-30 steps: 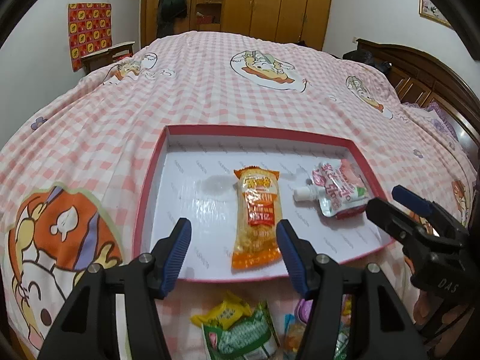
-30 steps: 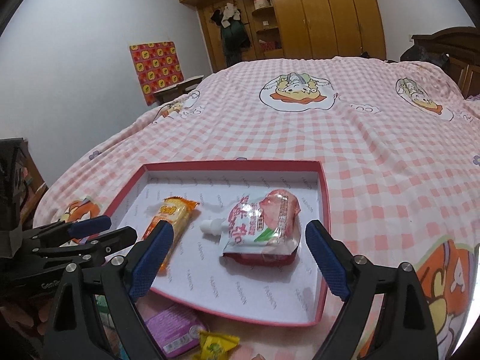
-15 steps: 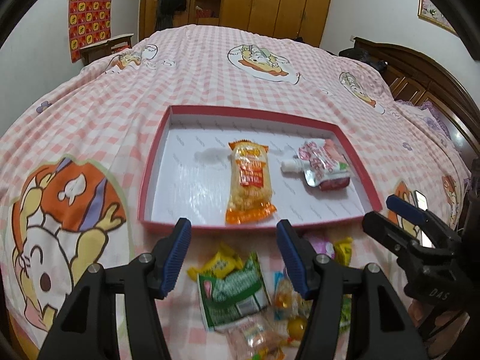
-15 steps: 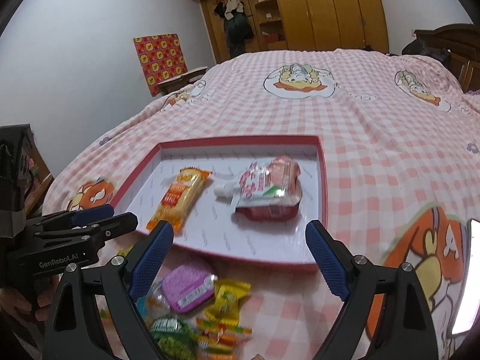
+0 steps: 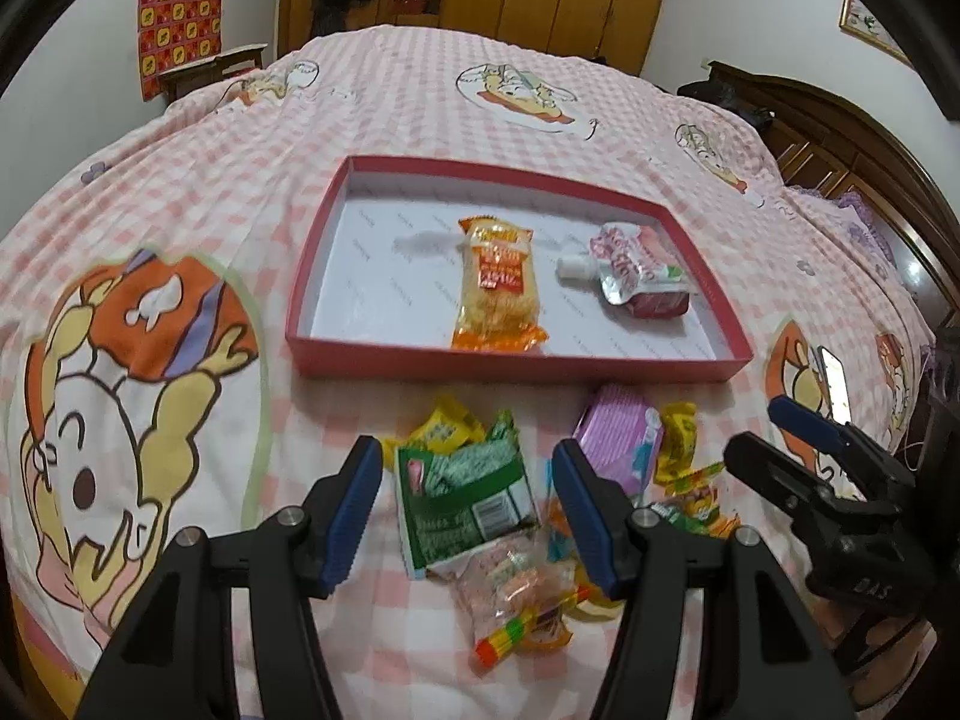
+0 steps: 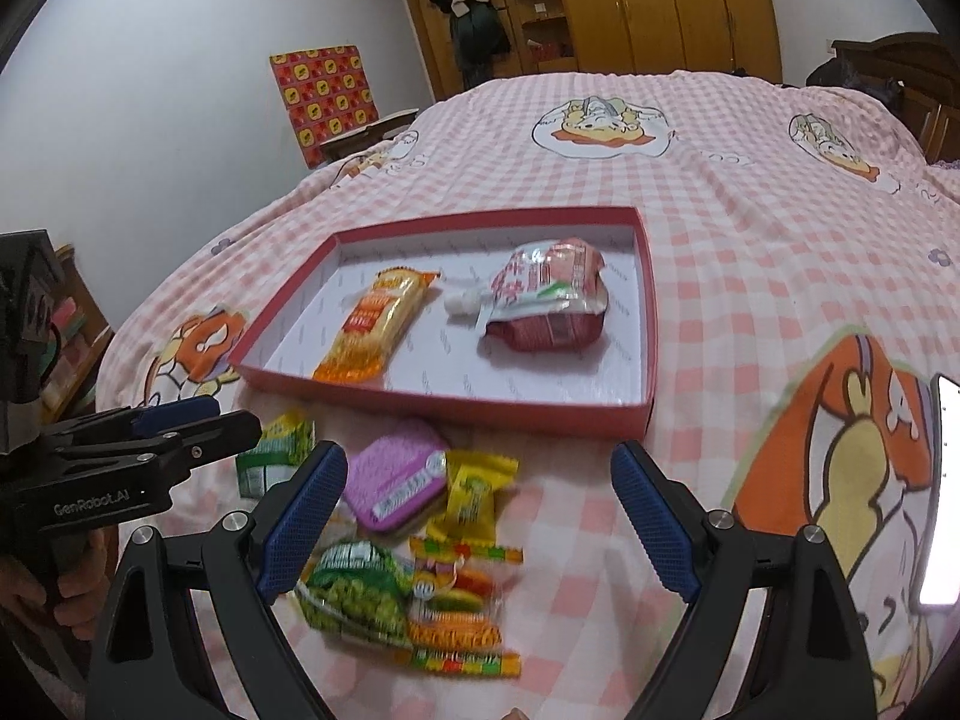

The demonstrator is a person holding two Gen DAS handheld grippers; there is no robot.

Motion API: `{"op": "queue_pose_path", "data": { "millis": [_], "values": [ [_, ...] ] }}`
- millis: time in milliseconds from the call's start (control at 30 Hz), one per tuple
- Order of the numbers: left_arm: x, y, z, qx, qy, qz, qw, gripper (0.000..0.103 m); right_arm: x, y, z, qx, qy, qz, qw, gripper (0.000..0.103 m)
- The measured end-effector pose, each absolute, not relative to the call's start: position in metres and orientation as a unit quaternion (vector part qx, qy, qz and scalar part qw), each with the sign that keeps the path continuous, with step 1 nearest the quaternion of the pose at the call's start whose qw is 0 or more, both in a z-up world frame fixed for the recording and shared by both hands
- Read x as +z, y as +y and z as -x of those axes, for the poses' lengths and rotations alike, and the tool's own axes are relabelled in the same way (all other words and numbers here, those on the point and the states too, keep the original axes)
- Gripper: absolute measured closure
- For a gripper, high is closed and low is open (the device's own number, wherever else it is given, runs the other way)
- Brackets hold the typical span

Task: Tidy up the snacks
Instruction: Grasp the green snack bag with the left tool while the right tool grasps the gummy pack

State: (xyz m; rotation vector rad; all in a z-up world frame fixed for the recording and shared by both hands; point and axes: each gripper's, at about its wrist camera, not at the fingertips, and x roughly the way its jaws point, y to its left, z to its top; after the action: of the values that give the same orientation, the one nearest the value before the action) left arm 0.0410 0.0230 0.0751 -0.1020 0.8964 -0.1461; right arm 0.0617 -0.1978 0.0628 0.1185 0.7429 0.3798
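Both grippers hover over the loose snack pile (image 5: 510,498) at the bed's near edge: left gripper (image 5: 467,507) half-spread, right gripper (image 6: 480,519) wide, both empty.

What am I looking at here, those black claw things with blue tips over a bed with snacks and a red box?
Those claws are two hand-held grippers, one in each of a person's hands; no robot arm is involved. Each carries a wide-angle camera looking forward along its jaws, which is why the pictures bulge. One picture is from the left gripper, with the right one showing at its right edge; the other is from the right gripper, with the left one at its left edge.

Both hover with jaws open and hold nothing. Under them, on a pink checked bedspread, lies a loose pile of snacks, including a green packet and a purple packet. Beyond the pile sits a shallow red tray, already holding an orange snack bar and a spouted drink pouch.
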Motion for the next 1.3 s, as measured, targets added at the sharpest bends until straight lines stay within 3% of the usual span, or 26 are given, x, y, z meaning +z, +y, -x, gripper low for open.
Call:
{"op": "queue_pose_path", "data": {
  "millis": [867,1133,1300],
  "values": [
    [0.045,0.015,-0.049,-0.062,0.459,0.047,0.885,0.041,0.033,-0.199,-0.044,0.203,0.410,-0.070,0.886,0.015],
    [0.041,0.012,-0.052,-0.059,0.456,0.043,0.887,0.041,0.027,-0.200,-0.047,0.199,0.421,-0.077,0.882,0.031],
    [0.039,0.014,-0.053,-0.060,0.457,0.044,0.886,0.044,0.026,-0.199,-0.047,0.206,0.421,-0.078,0.880,0.047]
  ]
}}
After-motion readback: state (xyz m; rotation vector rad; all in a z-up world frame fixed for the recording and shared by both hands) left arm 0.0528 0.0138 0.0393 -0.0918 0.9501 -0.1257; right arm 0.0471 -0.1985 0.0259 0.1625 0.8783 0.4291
